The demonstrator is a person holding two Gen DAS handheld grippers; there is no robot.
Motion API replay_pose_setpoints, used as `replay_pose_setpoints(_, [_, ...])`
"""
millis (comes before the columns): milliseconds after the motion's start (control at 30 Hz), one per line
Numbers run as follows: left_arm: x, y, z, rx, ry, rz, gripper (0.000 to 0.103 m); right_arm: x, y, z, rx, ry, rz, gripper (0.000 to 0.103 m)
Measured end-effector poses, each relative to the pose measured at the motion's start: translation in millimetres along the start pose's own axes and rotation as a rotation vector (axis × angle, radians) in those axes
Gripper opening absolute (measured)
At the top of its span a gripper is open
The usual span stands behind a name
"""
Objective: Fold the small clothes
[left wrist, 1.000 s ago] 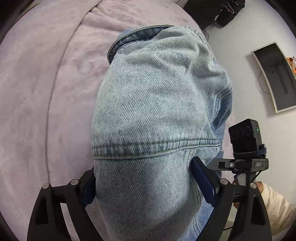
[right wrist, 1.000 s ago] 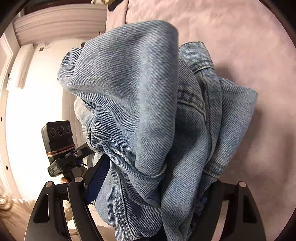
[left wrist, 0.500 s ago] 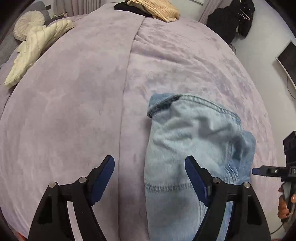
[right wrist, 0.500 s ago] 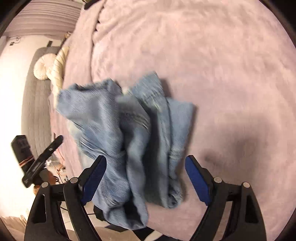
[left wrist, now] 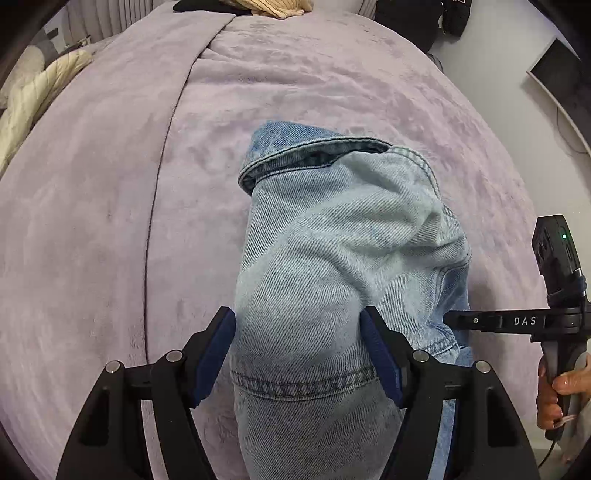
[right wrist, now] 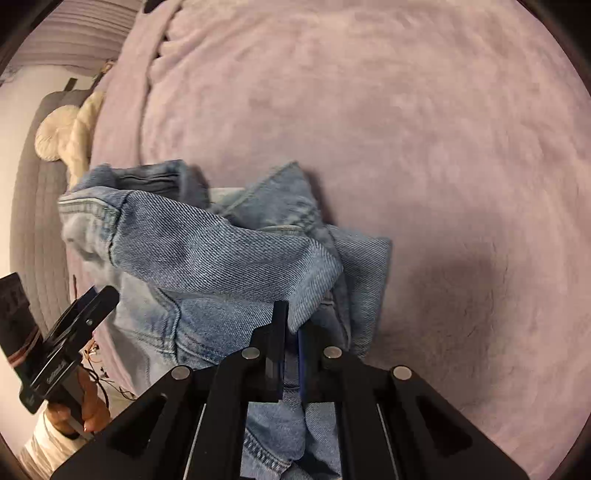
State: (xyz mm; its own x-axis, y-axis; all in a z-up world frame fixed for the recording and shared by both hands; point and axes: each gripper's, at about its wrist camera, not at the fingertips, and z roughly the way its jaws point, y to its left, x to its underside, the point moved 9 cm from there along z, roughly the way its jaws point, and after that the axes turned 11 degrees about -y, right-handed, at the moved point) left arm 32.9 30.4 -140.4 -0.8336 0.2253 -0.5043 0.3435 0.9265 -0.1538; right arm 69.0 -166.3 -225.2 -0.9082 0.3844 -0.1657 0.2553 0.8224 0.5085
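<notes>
A small pair of light blue jeans (left wrist: pixel 340 251) lies bunched on the lilac bedspread (left wrist: pixel 110 221). My left gripper (left wrist: pixel 297 354) is open, its blue pads either side of a raised hump of denim near the hem seam. In the right wrist view the jeans (right wrist: pixel 221 251) are crumpled in front of me. My right gripper (right wrist: pixel 291 343) is shut on a fold of the denim. The right gripper's handle (left wrist: pixel 554 321) shows at the right edge of the left wrist view, and the left gripper (right wrist: pixel 66 347) at the lower left of the right wrist view.
A cream knotted cushion (left wrist: pixel 33 96) lies at the bed's left edge, also seen in the right wrist view (right wrist: pixel 70 136). A beige garment (left wrist: pixel 266 7) lies at the far end. A dark monitor (left wrist: pixel 565 77) hangs on the right wall. The bedspread (right wrist: pixel 406 129) stretches away beyond the jeans.
The jeans were dropped onto the bed with both grippers open. Now my right gripper has shut on a denim fold, and my left gripper has moved in around the hump, its jaws narrower.
</notes>
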Motion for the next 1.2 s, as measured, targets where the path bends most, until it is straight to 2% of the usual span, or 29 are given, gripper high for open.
replay_pose_setpoints(100, [-4,4,11,-0.025,0.017,-0.032,0.072,-3,-1,21,-0.006,-0.001,-0.007,0.004])
replay_pose_setpoints(233, [-5,5,5,-0.036,0.017,-0.01,0.072,-3,6,9,0.017,-0.002,-0.029,0.005])
replay_pose_setpoints(300, [-4,8,2,-0.048,0.014,-0.022,0.072,0,9,-8,0.039,-0.011,-0.017,0.014])
replay_pose_setpoints(333, [-3,10,1,-0.048,0.015,-0.033,0.072,2,10,-16,0.075,-0.013,-0.024,0.027])
replay_pose_setpoints(367, [-3,12,0,-0.047,0.015,-0.041,0.072,5,13,-26,0.109,-0.021,-0.04,0.046])
replay_pose_setpoints(400, [-3,13,0,-0.046,0.015,-0.043,0.072,8,17,-37,0.114,-0.038,-0.055,0.053])
replay_pose_setpoints(433, [-3,13,-1,-0.048,0.013,-0.039,0.072,10,26,-46,0.101,-0.059,-0.067,0.055])
replay_pose_setpoints(533, [-3,11,-3,-0.057,0.005,-0.02,0.072,27,60,-66,0.051,-0.104,-0.115,0.055])
replay_pose_setpoints(600, [-4,11,-5,-0.064,0.0,-0.017,0.072,41,74,-57,0.069,-0.095,-0.144,0.055])
replay_pose_setpoints(667, [-4,12,-11,-0.063,0.002,-0.028,0.072,54,64,-27,0.152,-0.041,-0.144,0.053])
replay_pose_setpoints(733, [0,11,-18,-0.049,0.044,-0.033,0.072,62,46,-2,0.157,-0.006,-0.076,0.052])
replay_pose_setpoints(800, [0,13,-32,-0.076,0.021,-0.016,0.072,63,43,5,0.175,-0.015,-0.087,0.053])
replay_pose_setpoints(833, [-1,14,-41,-0.106,-0.003,0.009,0.079,63,45,4,0.18,-0.02,-0.107,0.053])
replay_pose_setpoints(867, [-1,16,-48,-0.127,-0.019,0.023,0.095,63,46,4,0.183,-0.019,-0.121,0.053])
replay_pose_setpoints(900, [-1,17,-55,-0.144,-0.039,0.025,0.101,63,46,4,0.183,-0.017,-0.123,0.053])
replay_pose_setpoints(1000, [1,17,-72,-0.16,-0.078,0.029,0.103,63,43,3,0.175,-0.015,-0.1,0.053])
replay_pose_setpoints(1133, [8,9,-75,-0.031,-0.04,-0.023,0.103,59,41,1,0.182,-0.015,-0.108,0.054])
replay_pose_setpoints(1200, [9,12,-72,-0.022,-0.015,-0.046,0.102,59,42,-2,0.181,-0.013,-0.107,0.055])
